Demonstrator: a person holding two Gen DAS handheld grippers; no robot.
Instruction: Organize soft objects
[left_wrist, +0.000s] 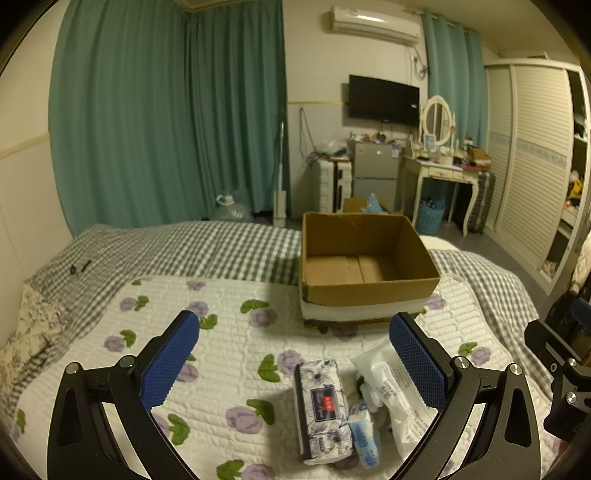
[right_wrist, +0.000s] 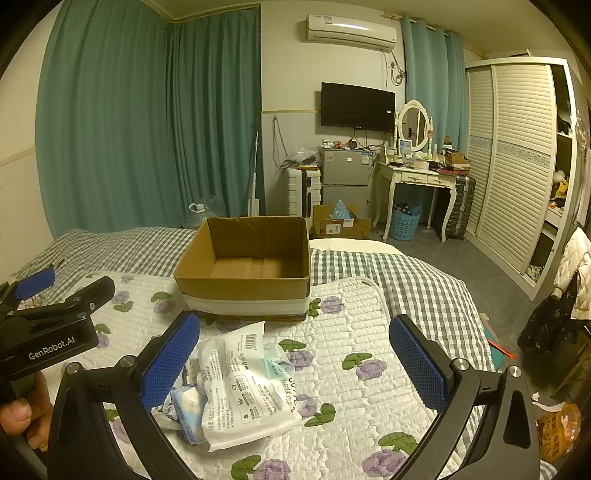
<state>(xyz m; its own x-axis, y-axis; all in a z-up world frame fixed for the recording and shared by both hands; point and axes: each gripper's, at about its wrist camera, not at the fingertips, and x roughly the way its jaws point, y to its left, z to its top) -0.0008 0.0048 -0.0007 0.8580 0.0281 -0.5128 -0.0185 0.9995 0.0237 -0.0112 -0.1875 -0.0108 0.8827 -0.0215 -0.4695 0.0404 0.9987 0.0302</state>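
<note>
Packets lay clustered on the bed: floral tissue pack (left_wrist: 320, 408), white pouch (right_wrist: 243, 387). Both claws, left claw (left_wrist: 294, 363) and right claw (right_wrist: 294, 363), gaped wide, empty. Best grip mid-pack, then lift toward box (left_wrist: 364, 258) at twelve o'clock.

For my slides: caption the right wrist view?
Open right hand-held gripper above white packet on quilt, empty cardboard box beyond.

Bare quilt (right_wrist: 354, 332) lay right of the packet pile (right_wrist: 240, 387); cardboard box (right_wrist: 243, 266), open-topped, blocked the way directly behind it.
</note>
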